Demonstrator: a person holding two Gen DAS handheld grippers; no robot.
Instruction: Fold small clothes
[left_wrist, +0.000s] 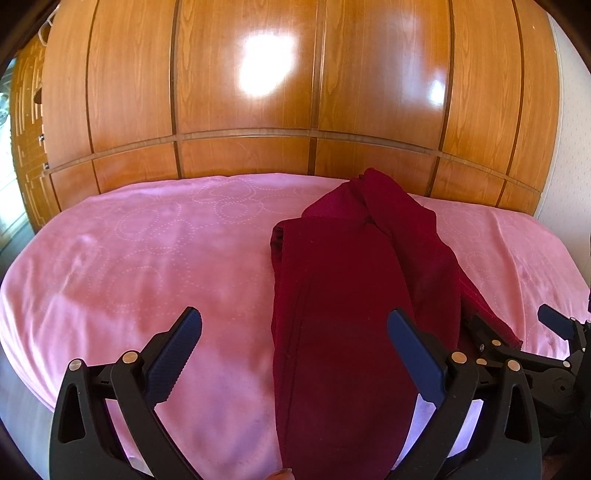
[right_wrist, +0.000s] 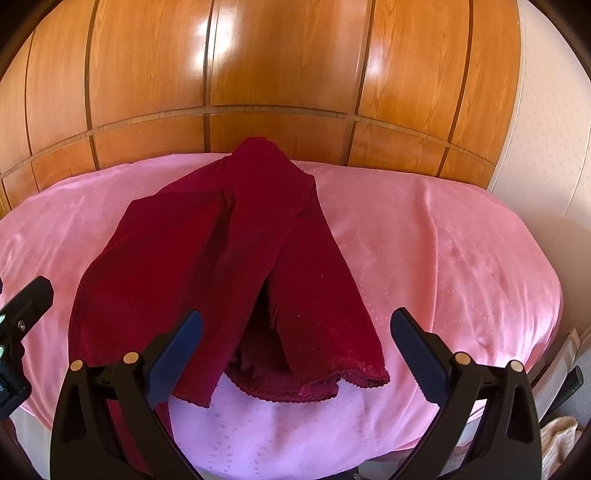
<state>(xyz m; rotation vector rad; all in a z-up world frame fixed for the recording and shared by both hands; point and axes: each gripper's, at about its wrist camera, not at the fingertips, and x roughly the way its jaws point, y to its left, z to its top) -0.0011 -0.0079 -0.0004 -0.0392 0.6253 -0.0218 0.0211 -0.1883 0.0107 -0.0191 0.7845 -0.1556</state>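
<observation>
Left wrist view: the left tongs (left_wrist: 295, 354) hang wide apart and empty above the near edge of the bed (left_wrist: 147, 258); their right finger sits over the dark red garment (left_wrist: 351, 277).
Garment, from here: it lies right of centre on the pink bedspread, running from the near edge back toward the wooden headboard (left_wrist: 258, 92); a straight seamed edge shows down its left side.
Neighbour: the right tongs (left_wrist: 517, 332) peek in at the right, low beside the cloth's right flap.
Right wrist view: the right tongs (right_wrist: 295, 354) gape wide too, holding nothing, framing the garment's (right_wrist: 229, 251) near hem.
Only here: the hem is scalloped and loose, and two long panels overlap in a rough V with a dark gap between them.
Only in the left view: that long seamed left edge, mostly screened in this view.
Handling, my call: light, soft, floppy knit that should sag and drag on the spread, not slip.
Where to pinch: I'd take the near hem corners, one per tongs, pinching all layers.
</observation>
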